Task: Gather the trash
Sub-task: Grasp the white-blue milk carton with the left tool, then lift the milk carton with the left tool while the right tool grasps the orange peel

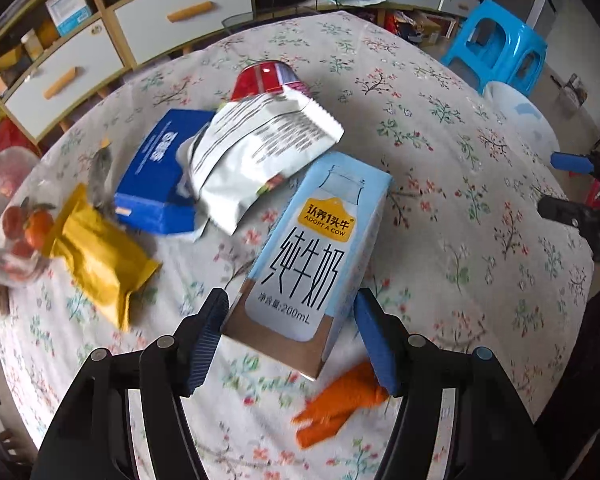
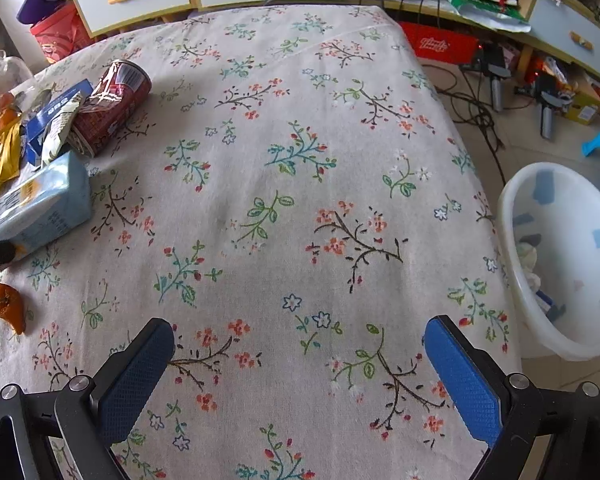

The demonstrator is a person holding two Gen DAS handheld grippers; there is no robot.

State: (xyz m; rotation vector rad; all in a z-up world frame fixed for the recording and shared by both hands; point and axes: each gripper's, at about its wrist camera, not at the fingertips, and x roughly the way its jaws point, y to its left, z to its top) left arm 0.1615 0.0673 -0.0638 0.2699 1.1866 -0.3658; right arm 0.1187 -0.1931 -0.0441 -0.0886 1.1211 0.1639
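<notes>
We see the left gripper (image 1: 292, 336) clamped on a pale blue rectangular milk carton (image 1: 312, 256), lifted off the floral tablecloth (image 1: 460, 240).

A torn orange peel (image 1: 340, 404) lies beneath it (blurred); our right gripper (image 2: 300, 384) hangs wide apart and empty over bare cloth, a white plastic bin (image 2: 564, 256) just past the table edge.

- One pale blue milk carton (image 1: 308, 256), near centre of the flowered tablecloth.
- One white crumpled foil wrapper (image 1: 256, 148), just beyond the carton.
- One red drink can (image 1: 266, 80), farthest.
- One dark blue cardboard box (image 1: 160, 176), left.
- One yellow snack packet (image 1: 100, 256), far left.
- Two orange peel pieces (image 1: 340, 404), one near, one left.
- One white plastic bin (image 2: 564, 256), right, on the floor.
- One blue plastic stool (image 1: 496, 48), far right.
</notes>
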